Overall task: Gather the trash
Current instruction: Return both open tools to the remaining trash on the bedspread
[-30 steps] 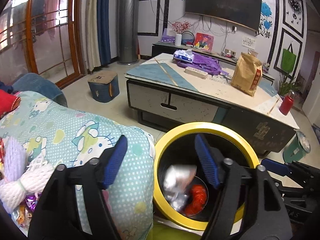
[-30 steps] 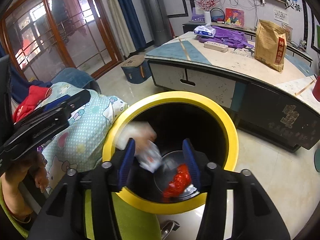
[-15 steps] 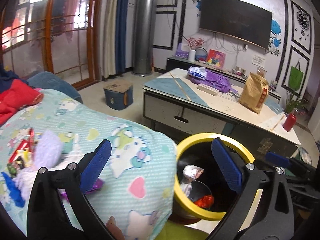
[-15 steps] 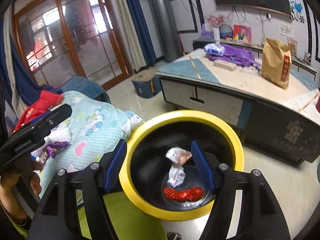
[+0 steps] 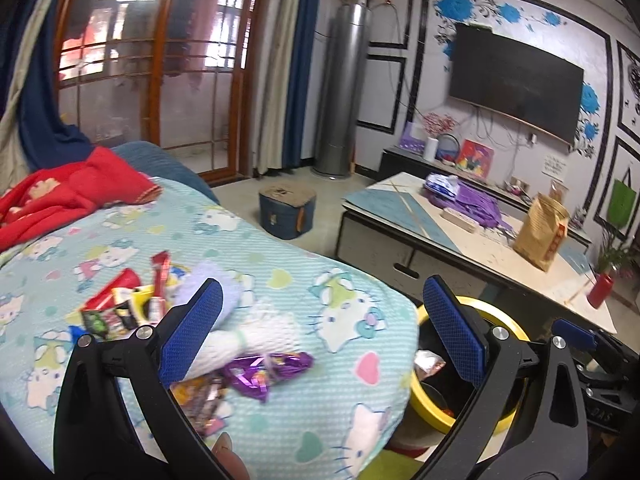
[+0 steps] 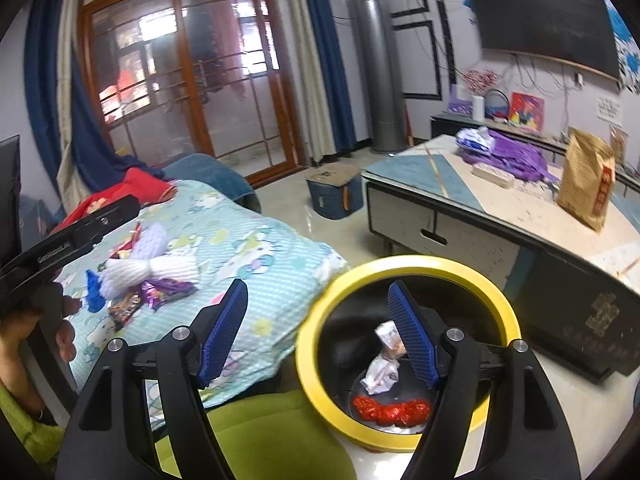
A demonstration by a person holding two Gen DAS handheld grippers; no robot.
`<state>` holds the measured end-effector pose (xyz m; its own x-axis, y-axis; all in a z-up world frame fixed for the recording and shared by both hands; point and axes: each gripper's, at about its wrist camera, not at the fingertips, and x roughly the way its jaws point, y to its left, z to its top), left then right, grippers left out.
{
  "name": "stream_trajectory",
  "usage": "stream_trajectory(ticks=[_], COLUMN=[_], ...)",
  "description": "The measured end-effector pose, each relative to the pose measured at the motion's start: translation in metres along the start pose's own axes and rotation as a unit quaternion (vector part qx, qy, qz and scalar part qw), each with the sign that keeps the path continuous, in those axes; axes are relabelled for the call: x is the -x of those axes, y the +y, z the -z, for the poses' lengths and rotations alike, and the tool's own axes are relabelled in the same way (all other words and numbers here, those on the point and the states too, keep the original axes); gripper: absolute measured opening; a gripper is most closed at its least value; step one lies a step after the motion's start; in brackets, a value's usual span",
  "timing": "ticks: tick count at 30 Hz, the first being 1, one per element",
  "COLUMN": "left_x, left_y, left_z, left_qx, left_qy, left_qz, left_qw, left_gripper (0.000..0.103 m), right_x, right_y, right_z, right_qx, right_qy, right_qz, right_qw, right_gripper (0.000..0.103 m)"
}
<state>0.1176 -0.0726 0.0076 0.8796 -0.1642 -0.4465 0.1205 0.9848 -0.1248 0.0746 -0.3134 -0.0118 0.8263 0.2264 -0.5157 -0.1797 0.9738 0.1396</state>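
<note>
A black bin with a yellow rim [image 6: 408, 266] stands on the floor beside the sofa; its yellow rim [image 5: 424, 408] also shows low in the left wrist view. Inside lie a crumpled white wrapper [image 6: 382, 370] and a red wrapper [image 6: 390, 409]. On the cartoon-print blanket [image 5: 288, 292] lies a heap of trash: white foam netting [image 5: 260, 336], a purple foil wrapper [image 5: 260, 372], red and yellow packets [image 5: 128, 300]. My left gripper [image 5: 324, 330] hangs wide open over the heap, holding nothing. My right gripper [image 6: 320, 334] is over the bin's left rim, its jaws opening and empty.
A low coffee table [image 6: 500, 216] stands right of the bin with a brown paper bag [image 6: 586, 184], purple cloth [image 6: 516, 156] and a red bottle [image 5: 600, 290] on it. A blue storage stool [image 5: 286, 214] sits on the floor. Red clothing [image 5: 68, 192] lies on the sofa.
Both grippers opened wider. The white wrapper dropped from the right gripper into the bin. The left gripper swung left from the bin to above the trash on the blanket.
</note>
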Motion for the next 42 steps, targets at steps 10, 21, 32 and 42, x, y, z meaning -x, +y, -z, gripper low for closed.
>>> stream_trajectory(ticks=[10, 21, 32, 42], left_x=[0.023, 0.038, 0.040, 0.034], left_y=[0.049, 0.087, 0.140, 0.183], left_z=[-0.001, -0.004, 0.000, 0.011], left_qx=[0.040, 0.062, 0.094, 0.123], left_qy=[-0.013, -0.022, 0.007, 0.046], left_qz=[-0.030, -0.059, -0.091, -0.066], left_qw=[0.9987, 0.9961, 0.9913, 0.9892], left_gripper=[0.092, 0.092, 0.092, 0.071], right_x=[-0.004, -0.017, -0.047, -0.094], right_y=[0.046, 0.093, 0.126, 0.130], right_z=[-0.006, -0.015, -0.024, -0.032], right_qx=[0.042, 0.065, 0.080, 0.058], right_qy=[-0.002, 0.003, 0.020, 0.062], right_qz=[-0.036, -0.080, -0.103, -0.101], right_qw=[0.998, 0.995, 0.991, 0.991], right_gripper=[0.073, 0.073, 0.073, 0.073])
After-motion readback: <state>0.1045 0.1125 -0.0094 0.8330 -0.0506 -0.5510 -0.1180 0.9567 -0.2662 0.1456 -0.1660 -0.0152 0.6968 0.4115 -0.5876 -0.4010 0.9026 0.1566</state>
